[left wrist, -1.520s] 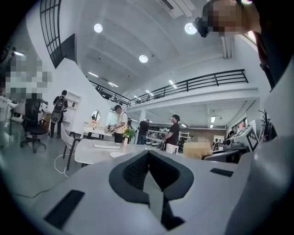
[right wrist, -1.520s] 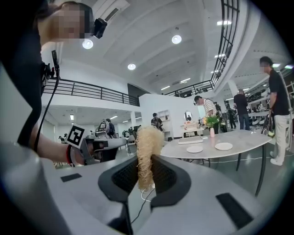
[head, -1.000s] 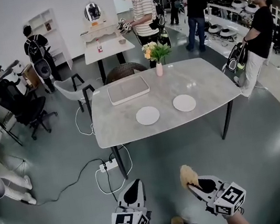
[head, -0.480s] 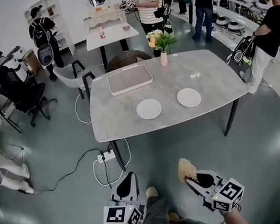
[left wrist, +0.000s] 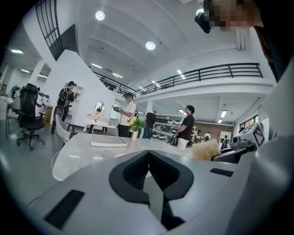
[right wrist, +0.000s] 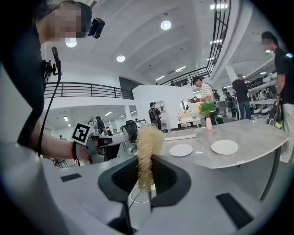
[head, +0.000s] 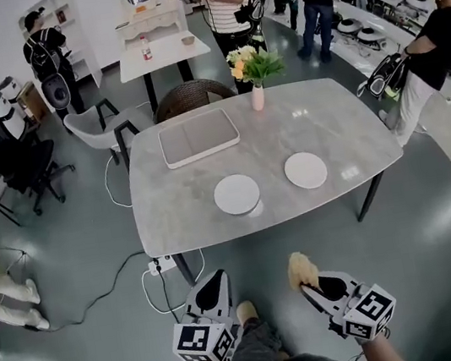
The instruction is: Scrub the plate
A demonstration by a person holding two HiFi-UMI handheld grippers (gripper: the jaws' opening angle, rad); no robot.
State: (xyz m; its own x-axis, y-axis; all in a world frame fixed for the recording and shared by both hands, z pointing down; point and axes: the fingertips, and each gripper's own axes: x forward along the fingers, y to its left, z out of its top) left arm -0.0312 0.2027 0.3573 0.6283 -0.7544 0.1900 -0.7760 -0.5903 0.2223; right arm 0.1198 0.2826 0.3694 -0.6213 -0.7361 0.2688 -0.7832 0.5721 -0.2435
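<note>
**Spotter:** Where's the plate from your seat?

**Operator:** I've got two white ones on the grey table [head: 172, 218], both bare and lying flat. The left plate [head: 236, 193] is at my twelve o'clock, close to the near edge. The right plate [head: 305, 170] sits at its three o'clock, apart from it. The task doesn't tell me which one to scrub. A shallow tray [head: 198, 136] lies at eleven o'clock from the left plate, and a vase of flowers [head: 257, 97] stands past both at about one.

**Spotter:** And the tools?

**Operator:** The right gripper [head: 309, 286] is clamped on a loofah scrubber [right wrist: 148, 151], with the tuft sticking up out of the jaws. The left gripper [head: 212, 284] has its jaws together with nothing between them. Both are well short of the table, so I judge scrubbing hasn't begun.

**Spotter:** What worries you?

**Operator:** Nothing pins either plate, so I'd expect a hard sideways stroke to skate it across that smooth top, maybe off the near edge. I'd need the left gripper to steady the rim. Only the scrubber's bottom end is pinched, so pressing down could fold it or pull it free. There's also a power strip [head: 161, 266] with loose cable on the floor at ten o'clock, by the table leg, where a foot could snag.
</note>
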